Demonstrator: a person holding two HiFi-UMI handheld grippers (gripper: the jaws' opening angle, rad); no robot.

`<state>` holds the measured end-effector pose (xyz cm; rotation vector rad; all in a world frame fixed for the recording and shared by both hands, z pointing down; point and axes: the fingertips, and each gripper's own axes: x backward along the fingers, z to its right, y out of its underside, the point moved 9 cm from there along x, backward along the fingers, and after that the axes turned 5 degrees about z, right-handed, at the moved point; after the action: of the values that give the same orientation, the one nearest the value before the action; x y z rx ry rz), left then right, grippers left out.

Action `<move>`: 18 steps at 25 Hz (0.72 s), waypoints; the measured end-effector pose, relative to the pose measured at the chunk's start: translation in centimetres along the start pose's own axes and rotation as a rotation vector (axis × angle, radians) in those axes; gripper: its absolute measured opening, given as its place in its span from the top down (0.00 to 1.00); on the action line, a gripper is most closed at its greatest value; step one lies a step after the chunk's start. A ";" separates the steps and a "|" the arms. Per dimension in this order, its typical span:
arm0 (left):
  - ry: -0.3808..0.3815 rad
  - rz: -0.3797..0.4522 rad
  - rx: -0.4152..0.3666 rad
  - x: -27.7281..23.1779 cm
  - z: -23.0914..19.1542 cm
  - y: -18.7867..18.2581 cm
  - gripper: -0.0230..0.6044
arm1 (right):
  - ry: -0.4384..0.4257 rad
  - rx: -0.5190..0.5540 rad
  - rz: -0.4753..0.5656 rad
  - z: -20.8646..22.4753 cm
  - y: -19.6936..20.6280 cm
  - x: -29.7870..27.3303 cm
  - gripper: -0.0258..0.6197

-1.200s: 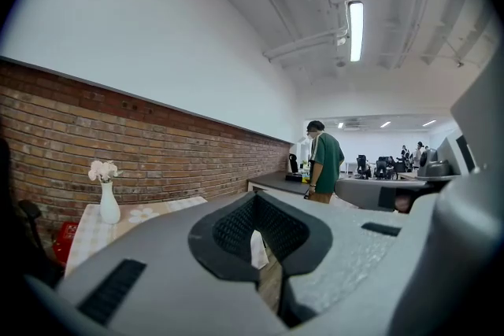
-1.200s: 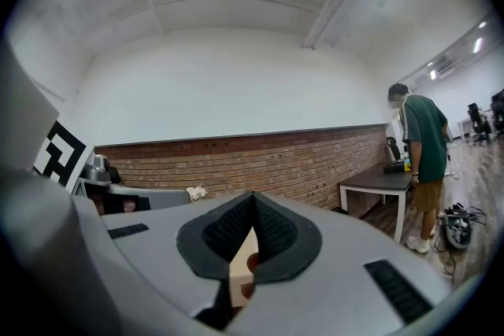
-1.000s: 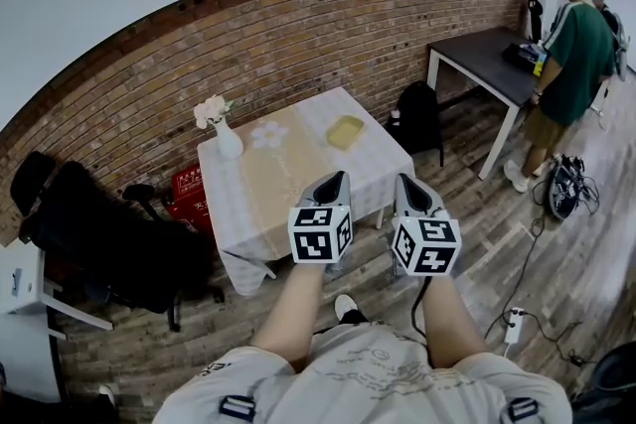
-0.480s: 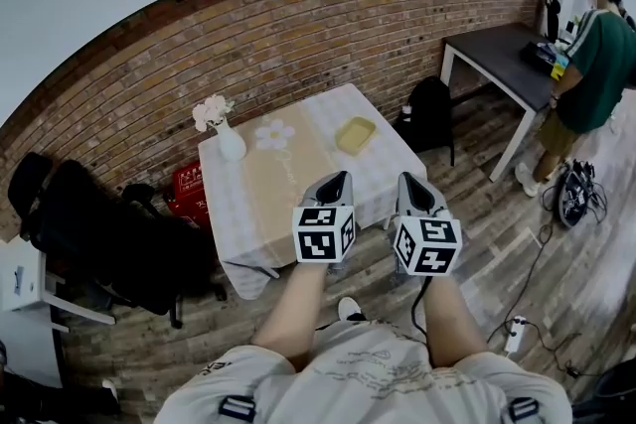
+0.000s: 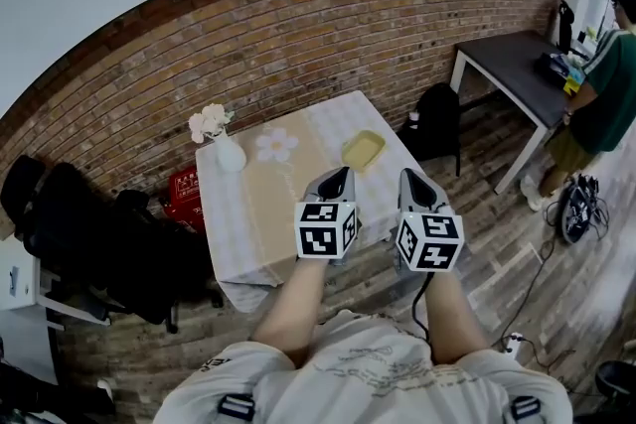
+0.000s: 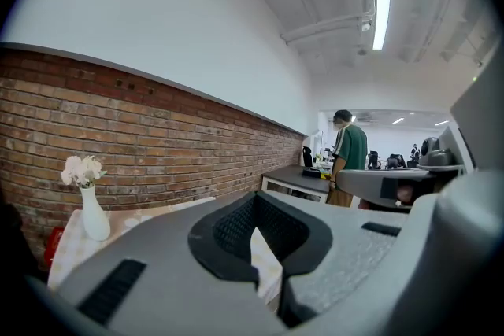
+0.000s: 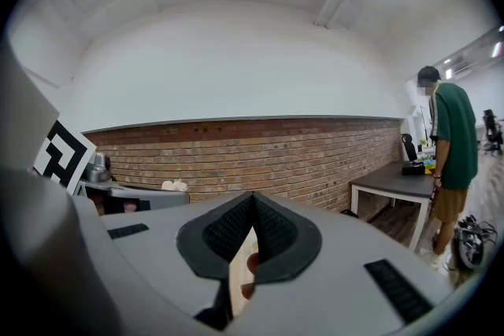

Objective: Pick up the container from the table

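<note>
1. Grippers: left gripper [image 5: 336, 178] and right gripper [image 5: 411, 180] are side by side over the near edge of the surface [image 5: 248, 213]. In each gripper view the jaws are pressed together at the tips with nothing between them.
2. Container [image 5: 363, 150]: shallow yellow tray, flat on the surface towards its right edge. It's at about 12 o'clock from the grippers, apart from both.
3. Handling, my read: looks like thin plastic and looks empty, so light and a bit flexy. Smooth walls could slip. Pinch the near rim wall, one jaw inside and one outside, then lift level. Jaws must spread before that.
4. Vase [image 5: 228, 154] with flowers at 10 o'clock, well apart from the container. No clash expected.
5. Farther out: brick wall [image 5: 298, 45] at 12 o'clock, dark desk [image 5: 517, 79] and a person [image 5: 608, 89] at 2 o'clock, clear of the reach.
</note>
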<state>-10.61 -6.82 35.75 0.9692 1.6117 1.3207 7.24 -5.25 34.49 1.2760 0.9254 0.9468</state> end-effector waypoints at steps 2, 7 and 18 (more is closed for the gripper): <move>0.003 0.004 0.000 -1.5 -0.8 -0.1 0.96 | -0.002 0.008 0.002 0.3 0.0 -1.7 0.97; 0.006 -0.002 0.005 -4.9 -2.6 -0.2 0.96 | 0.005 0.007 -0.003 1.1 0.2 -5.2 0.97; 0.026 -0.081 0.020 -9.4 -4.1 2.2 0.96 | 0.033 -0.046 -0.063 3.4 2.2 -9.1 0.97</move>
<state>-10.78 -16.60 39.48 0.8933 1.6689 1.2692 7.16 -14.78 37.23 1.1889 0.9583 0.9372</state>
